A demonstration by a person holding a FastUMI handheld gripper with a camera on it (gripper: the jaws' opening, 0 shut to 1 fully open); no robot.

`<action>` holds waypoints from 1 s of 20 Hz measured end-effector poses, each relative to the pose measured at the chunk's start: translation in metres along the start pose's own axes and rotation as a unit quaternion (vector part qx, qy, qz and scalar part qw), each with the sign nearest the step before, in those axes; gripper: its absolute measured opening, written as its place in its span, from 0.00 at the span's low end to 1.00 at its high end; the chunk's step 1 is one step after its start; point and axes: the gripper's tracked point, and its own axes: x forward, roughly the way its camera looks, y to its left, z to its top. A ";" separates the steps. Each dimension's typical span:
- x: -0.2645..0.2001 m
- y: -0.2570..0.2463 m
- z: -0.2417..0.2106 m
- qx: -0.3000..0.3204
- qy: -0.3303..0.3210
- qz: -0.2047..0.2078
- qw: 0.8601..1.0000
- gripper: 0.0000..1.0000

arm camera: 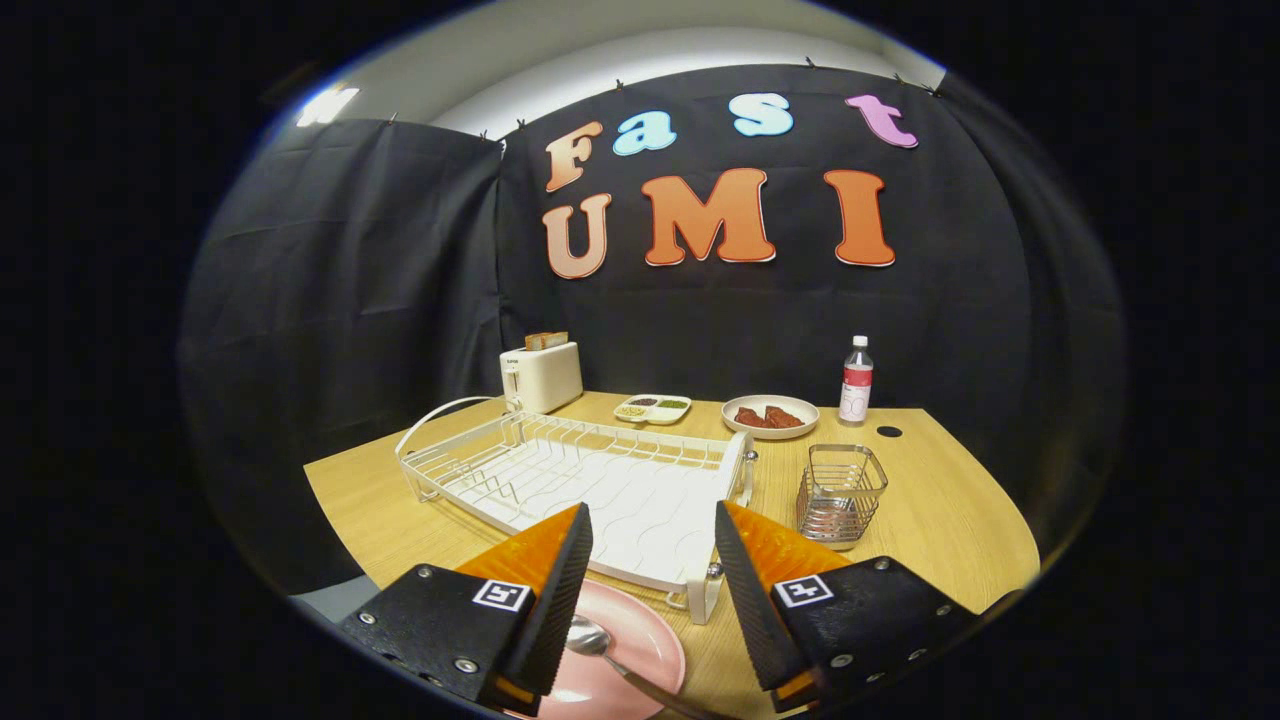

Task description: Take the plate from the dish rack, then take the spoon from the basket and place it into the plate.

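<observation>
A pink plate (630,650) lies flat on the wooden table, just below and between my fingers. A metal spoon (600,645) rests in the plate, bowl toward the left finger and handle running back toward me. My gripper (652,525) hovers above them, open, with nothing between its fingers. The white wire dish rack (590,480) stands just ahead of the fingers, with no dishes in it. The small wire basket (840,493) stands to the right of the rack, beyond the right finger.
At the back of the table stand a white toaster (541,376) with bread in it, a divided dish (653,408) of condiments, a plate of food (771,416) and a water bottle (856,381). A dark round hole (888,432) marks the tabletop near the bottle.
</observation>
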 end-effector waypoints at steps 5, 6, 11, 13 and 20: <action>-0.005 -0.002 0.036 -0.013 -0.047 -0.027 0.998 0.84; -0.008 -0.001 0.046 -0.015 -0.061 -0.032 0.998 0.85; -0.023 -0.001 0.091 -0.017 -0.119 -0.056 0.991 0.90; -0.030 -0.001 0.105 -0.018 -0.139 -0.065 0.988 0.91; -0.043 -0.003 0.137 -0.031 -0.171 -0.083 0.981 0.91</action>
